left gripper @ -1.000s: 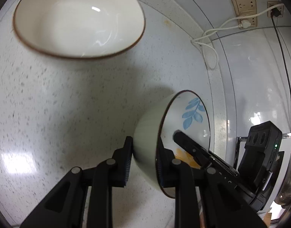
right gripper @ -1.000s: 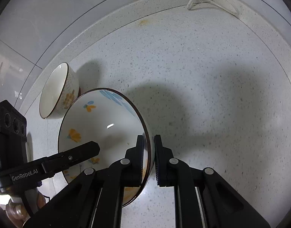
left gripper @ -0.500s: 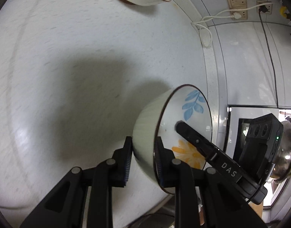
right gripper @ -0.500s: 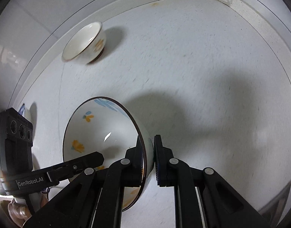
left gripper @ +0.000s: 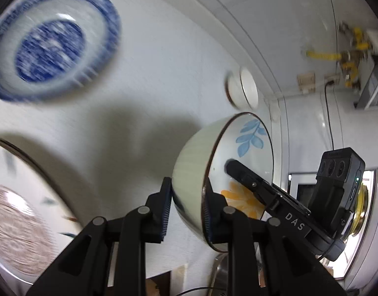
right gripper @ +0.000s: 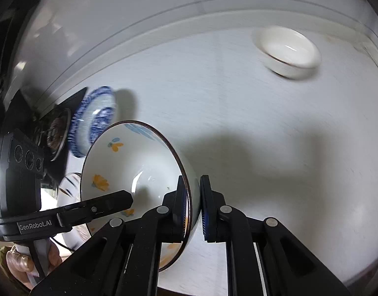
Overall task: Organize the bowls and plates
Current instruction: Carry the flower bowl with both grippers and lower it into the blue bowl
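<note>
A white bowl with blue leaves and orange flowers [left gripper: 248,148] hangs tilted above the white counter, held between both grippers. My left gripper [left gripper: 186,190] is shut on one side of its wall, one pad outside and one inside. My right gripper [right gripper: 192,187] is shut on the opposite side of the same bowl [right gripper: 129,162]. Each view shows the other gripper's finger reaching into the bowl. A blue-and-white plate [left gripper: 50,42] lies on the counter to the upper left, and a brown-patterned plate [left gripper: 18,219] lies at the lower left. Both are blurred.
A small plain white bowl [right gripper: 290,51] sits near the counter's back wall, also seen far off in the left wrist view [left gripper: 248,88]. Wall sockets and yellow gas fittings [left gripper: 337,54] are behind. The counter's front edge [left gripper: 164,273] runs along the bottom. A hand [right gripper: 18,261] grips the left tool.
Both grippers have carried the flowered bowl sideways across the counter and a little up. The white bowl has dropped back to the right, and the blue and brown plates have come into view.
</note>
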Motion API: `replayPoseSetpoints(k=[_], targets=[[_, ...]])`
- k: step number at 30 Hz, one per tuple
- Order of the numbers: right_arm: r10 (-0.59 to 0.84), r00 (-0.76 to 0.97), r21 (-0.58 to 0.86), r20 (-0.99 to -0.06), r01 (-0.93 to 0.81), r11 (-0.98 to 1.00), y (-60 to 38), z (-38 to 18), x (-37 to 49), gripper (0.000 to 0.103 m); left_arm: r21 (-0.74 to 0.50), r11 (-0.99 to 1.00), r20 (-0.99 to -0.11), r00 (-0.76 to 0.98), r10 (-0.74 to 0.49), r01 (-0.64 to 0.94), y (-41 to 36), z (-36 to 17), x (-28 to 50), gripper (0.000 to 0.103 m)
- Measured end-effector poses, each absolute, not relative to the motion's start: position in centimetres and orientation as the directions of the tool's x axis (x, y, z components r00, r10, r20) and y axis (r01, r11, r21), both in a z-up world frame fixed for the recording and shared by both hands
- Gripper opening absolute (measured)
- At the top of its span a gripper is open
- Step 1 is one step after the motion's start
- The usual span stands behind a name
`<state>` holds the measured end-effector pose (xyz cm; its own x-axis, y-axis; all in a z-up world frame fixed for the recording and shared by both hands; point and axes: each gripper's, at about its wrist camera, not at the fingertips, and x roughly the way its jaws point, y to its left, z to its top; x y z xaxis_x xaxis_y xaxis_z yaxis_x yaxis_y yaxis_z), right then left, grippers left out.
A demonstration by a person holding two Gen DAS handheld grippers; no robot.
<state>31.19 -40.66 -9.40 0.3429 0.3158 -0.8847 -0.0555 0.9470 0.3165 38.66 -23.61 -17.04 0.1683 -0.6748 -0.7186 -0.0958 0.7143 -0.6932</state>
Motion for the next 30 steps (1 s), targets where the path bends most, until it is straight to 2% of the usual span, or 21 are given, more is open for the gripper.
replayPoseSetpoints(k=[7,11,21,30], targets=[[0.415,0.336,0.384,-0.845,-0.158,0.91,-31.0,-9.4,35.6,0.01,-0.627,0.767,-0.765,0.296,-0.572,-0.136,-12.4,-14.7,43.0,0.022],[0.438,0.32,0.406,-0.84,-0.163,0.899,-28.3,-10.8,37.8,0.01,-0.593,0.79,-0.79,0.304,-0.533,-0.154,-8.9,-15.5,45.4,0.022],[0.411,0.251,0.39,-0.877,-0.13,0.912,-25.9,-14.3,40.5,0.01,-0.563,0.802,-0.821,0.241,-0.517,-0.198,-7.4,-20.6,48.4,0.02],[0.389,0.255,0.362,-0.885,-0.149,0.92,-24.2,-15.0,41.6,0.011,-0.519,0.834,-0.846,0.249,-0.472,-0.184,-7.3,-21.7,48.9,0.019]])
